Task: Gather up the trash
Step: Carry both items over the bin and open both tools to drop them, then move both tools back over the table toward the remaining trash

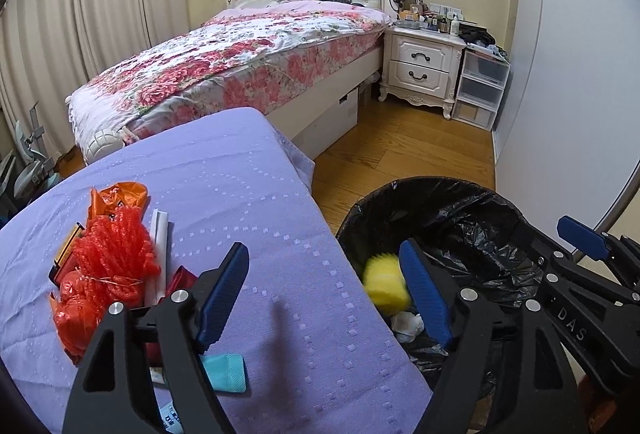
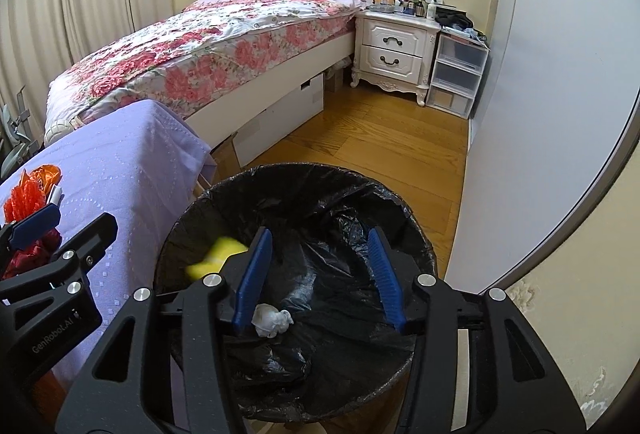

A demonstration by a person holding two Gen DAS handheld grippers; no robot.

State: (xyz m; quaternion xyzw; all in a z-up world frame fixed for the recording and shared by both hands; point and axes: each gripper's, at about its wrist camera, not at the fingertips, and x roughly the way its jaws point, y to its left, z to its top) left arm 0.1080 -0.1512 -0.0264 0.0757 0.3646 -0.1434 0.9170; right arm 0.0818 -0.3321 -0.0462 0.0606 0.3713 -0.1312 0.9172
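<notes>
A bin with a black liner point(image 1: 440, 189) point(image 2: 300, 169) stands beside a table under a purple cloth point(image 1: 260, 193). My left gripper point(image 1: 322, 254) is open over the table's edge and the bin's rim, with nothing between its pads. A blurred yellow object point(image 1: 386, 284) point(image 2: 216, 256) is inside the bin, below that gripper's right finger. My right gripper point(image 2: 319, 238) is open above the bin's mouth and holds nothing. Crumpled white paper point(image 2: 272, 320) lies on the liner. On the cloth sit a red mesh point(image 1: 116, 254), an orange bag point(image 1: 124, 193), a white strip point(image 1: 160, 234) and a teal packet point(image 1: 226, 372).
A bed with a floral cover point(image 1: 240, 61) stands behind the table. A white nightstand point(image 1: 420, 65) and plastic drawers point(image 1: 480, 89) are at the far wall. Wooden floor point(image 2: 380, 137) runs between the bed and a pale wardrobe point(image 2: 540, 113) on the right.
</notes>
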